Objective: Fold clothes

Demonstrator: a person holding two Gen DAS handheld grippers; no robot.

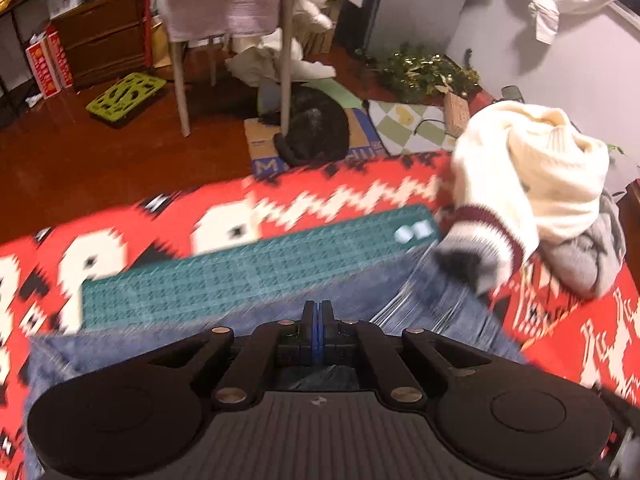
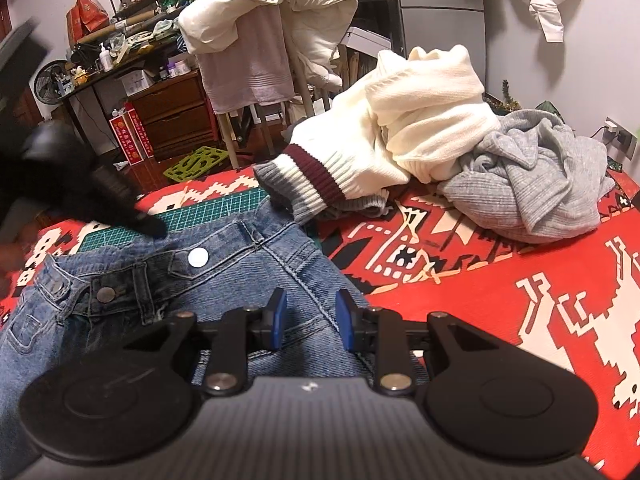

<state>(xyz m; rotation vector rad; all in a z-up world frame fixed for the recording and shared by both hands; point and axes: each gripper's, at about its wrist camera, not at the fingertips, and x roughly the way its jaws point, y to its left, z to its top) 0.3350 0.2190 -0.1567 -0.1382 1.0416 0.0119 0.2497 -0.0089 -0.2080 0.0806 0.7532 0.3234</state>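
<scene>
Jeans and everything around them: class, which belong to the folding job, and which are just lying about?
Job: jeans, cream sweater, grey knit, left gripper, right gripper.
Lying about: cutting mat, patterned blanket, green tray.

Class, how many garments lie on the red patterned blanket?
3. Jeans under the claws, a cream sweater behind them, a grey top at its right. Others may be hidden underneath.
</scene>
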